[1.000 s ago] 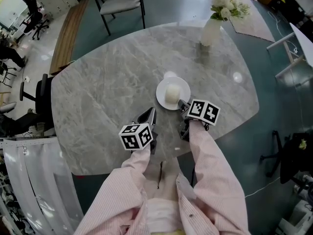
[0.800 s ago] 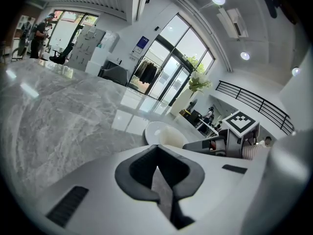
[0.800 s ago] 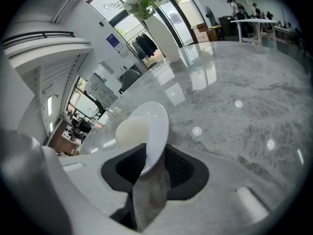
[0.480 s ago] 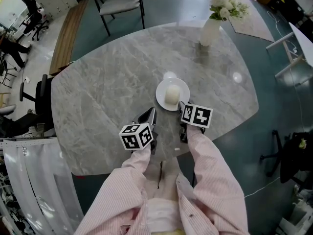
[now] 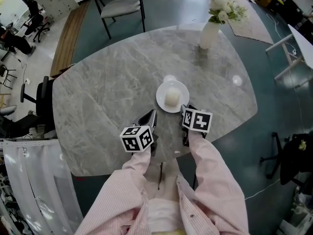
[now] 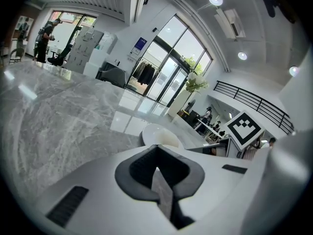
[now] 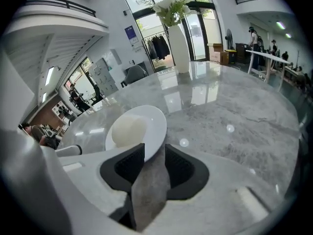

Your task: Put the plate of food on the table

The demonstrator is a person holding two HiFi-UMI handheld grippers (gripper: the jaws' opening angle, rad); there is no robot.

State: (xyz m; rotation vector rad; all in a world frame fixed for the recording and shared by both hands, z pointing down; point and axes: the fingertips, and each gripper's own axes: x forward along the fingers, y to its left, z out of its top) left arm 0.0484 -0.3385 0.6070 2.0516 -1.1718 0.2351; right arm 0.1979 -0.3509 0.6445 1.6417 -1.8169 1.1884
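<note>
A white plate (image 5: 182, 88) with a pale round piece of food (image 5: 171, 97) rests on the grey marble table (image 5: 107, 92), near its front middle. My right gripper (image 5: 185, 109) stands open at the plate's near rim. In the right gripper view the plate (image 7: 152, 121) and food (image 7: 128, 130) lie just past the right gripper (image 7: 154, 153), the rim reaching the gap between the pads without being pressed. My left gripper (image 5: 152, 116) is to the left of the plate, shut and empty. The left gripper (image 6: 155, 170) sees the plate (image 6: 154, 133) ahead.
A white vase of flowers (image 5: 211, 31) stands at the table's far right. A grey chair (image 5: 120, 4) is beyond the far edge. The table's front edge runs just under both grippers. An office chair (image 5: 36, 94) sits at the left.
My right gripper's jaws have spread apart and let go of the plate's rim, and the gripper has drawn back slightly toward me. The left gripper has stayed put.
</note>
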